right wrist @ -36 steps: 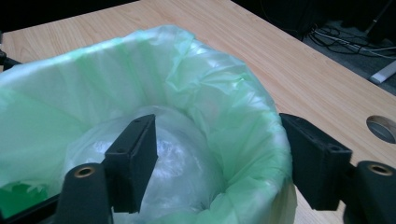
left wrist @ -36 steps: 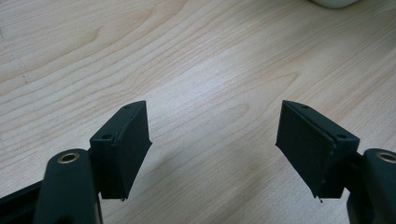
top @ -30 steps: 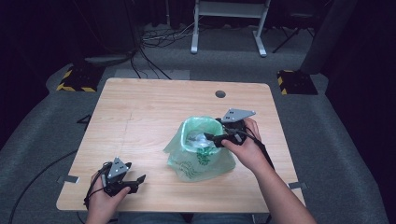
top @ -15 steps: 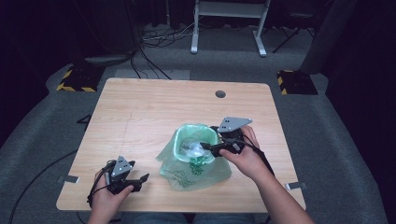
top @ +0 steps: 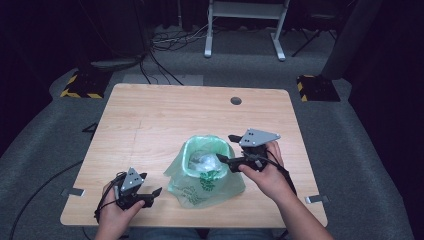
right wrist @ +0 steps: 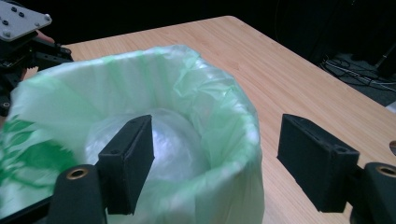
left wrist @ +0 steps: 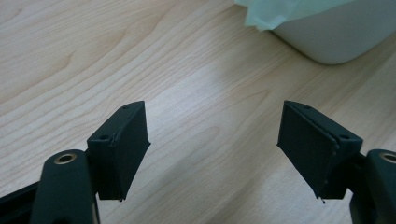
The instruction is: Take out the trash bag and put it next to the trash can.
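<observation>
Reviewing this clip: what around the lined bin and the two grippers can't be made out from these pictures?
- The clear crumpled thing inside the green bag: what it is, high view too small, right gripper view blocked by a jaw.
- The white bin: top cut off by the left gripper view's edge; in the high view the bag covers it.
- Printing on the bag: too small in the high view, blurred in the right gripper view.

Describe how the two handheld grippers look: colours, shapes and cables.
Both the left gripper and the right gripper are black, each topped by a grey three-cornered plate. Each has two blocky black jaws and brass-coloured pivot rings. Black cables trail from both. The forearms are bare.
</observation>
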Demonstrator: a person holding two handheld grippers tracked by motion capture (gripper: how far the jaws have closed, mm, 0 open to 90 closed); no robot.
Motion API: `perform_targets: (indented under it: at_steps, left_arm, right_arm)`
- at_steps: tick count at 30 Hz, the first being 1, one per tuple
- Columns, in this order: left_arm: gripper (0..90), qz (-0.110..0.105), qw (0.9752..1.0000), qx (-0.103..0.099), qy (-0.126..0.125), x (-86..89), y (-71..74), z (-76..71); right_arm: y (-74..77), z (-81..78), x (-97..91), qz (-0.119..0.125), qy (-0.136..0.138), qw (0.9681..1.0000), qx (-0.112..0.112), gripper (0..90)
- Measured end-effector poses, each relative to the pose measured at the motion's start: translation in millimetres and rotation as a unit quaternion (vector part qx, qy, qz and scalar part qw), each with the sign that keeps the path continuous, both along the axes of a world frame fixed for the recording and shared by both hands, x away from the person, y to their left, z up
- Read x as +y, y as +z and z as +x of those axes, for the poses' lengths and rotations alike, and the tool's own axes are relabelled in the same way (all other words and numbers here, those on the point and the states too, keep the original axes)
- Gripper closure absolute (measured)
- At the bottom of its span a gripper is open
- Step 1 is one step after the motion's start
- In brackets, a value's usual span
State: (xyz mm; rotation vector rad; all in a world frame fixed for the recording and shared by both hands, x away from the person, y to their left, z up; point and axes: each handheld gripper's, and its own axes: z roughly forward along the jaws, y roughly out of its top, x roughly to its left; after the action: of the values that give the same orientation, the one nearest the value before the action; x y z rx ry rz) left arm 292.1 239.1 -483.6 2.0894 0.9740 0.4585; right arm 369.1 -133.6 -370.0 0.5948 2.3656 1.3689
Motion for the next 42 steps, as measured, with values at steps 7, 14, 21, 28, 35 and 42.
perform_targets:
  at_steps: [7, 14, 21, 28, 35, 42]
  left_arm:
    - [23.0, 0.008, 0.9998, -0.008, -0.016, -6.0, 14.2, -10.9]
    - [22.5, 0.005, 0.9995, -0.011, -0.03, -13.7, 20.7, -13.9]
    - [22.2, 0.003, 0.9986, -0.018, -0.05, -22.0, 25.3, -13.8]
    - [23.3, -0.003, 0.997, -0.024, -0.074, -36.0, 27.3, -10.4]
    - [34.0, -0.021, 0.9951, -0.032, -0.091, -47.8, 30.3, -3.6]
    - [79.9, -0.015, 0.9933, -0.024, -0.112, -56.6, 26.3, 6.3]
  right_arm:
    - [1.5, -18.5, -21.9, -0.001, -0.017, 0.9999, -0.004, 25.5]
    - [-14.2, -40.7, -57.9, 0.003, -0.066, 0.9978, 0.003, 22.5]
    - [-52.2, -49.1, -60.8, -0.018, -0.062, 0.9972, 0.036, 22.4]
    - [-87.3, -54.8, -48.3, -0.036, -0.046, 0.9965, 0.059, 22.6]
    - [-102.8, -56.0, -38.6, -0.04, -0.038, 0.9959, 0.072, 24.5]
    - [-108.0, -53.4, -37.1, -0.046, -0.029, 0.9958, 0.074, 62.4]
